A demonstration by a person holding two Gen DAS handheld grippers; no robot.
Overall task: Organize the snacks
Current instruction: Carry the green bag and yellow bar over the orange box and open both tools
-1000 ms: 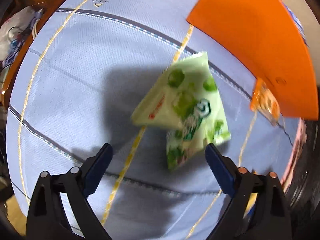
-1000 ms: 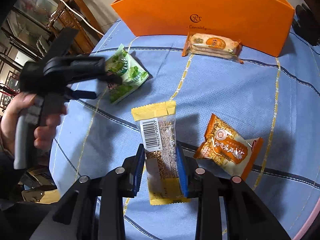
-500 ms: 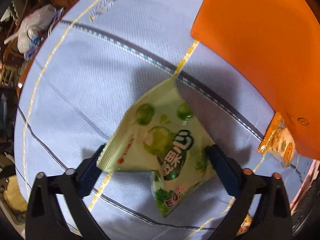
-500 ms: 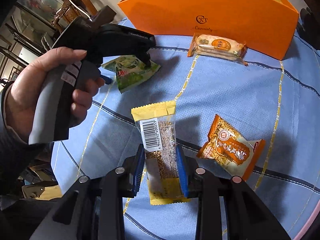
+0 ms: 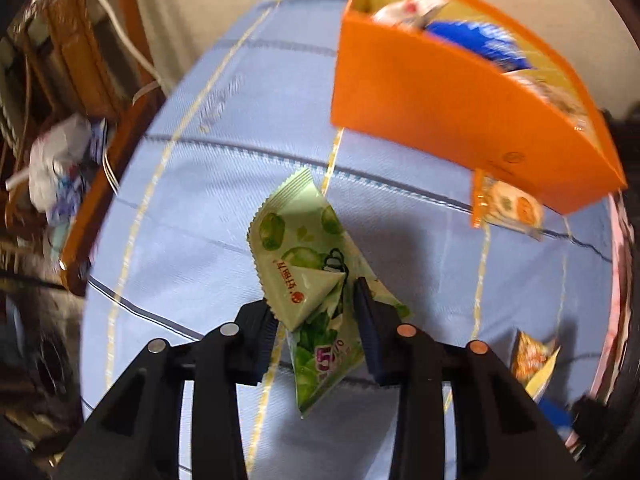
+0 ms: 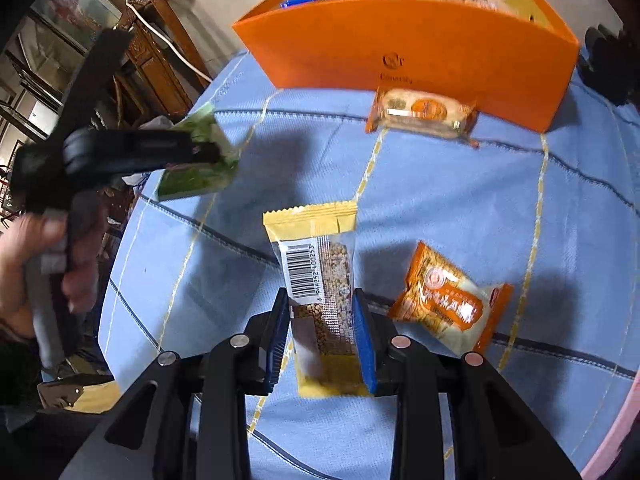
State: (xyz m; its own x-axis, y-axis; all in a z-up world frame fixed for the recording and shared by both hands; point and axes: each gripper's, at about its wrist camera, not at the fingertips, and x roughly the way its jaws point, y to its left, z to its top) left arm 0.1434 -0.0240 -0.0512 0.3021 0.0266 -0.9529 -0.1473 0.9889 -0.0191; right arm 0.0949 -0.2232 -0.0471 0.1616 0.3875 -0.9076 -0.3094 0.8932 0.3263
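My left gripper [image 5: 316,312] is shut on a green snack packet [image 5: 308,264] and holds it above the blue tablecloth; from the right wrist view the packet [image 6: 200,160] hangs in the air at the left. My right gripper [image 6: 320,320] is shut on a yellow grain bar [image 6: 320,280], lifted off the cloth. An orange box [image 6: 420,56] stands at the back with several snacks inside; it also shows in the left wrist view [image 5: 440,100].
An orange cracker pack [image 6: 424,114] lies against the box front. An orange snack bag [image 6: 448,304] lies right of my right gripper. The table's wooden edge [image 5: 88,216] and a carved cabinet [image 6: 160,56] are at the left.
My left gripper closed on the green packet and lifted it off the cloth toward the box. My right gripper kept its hold on the grain bar and rose slightly.
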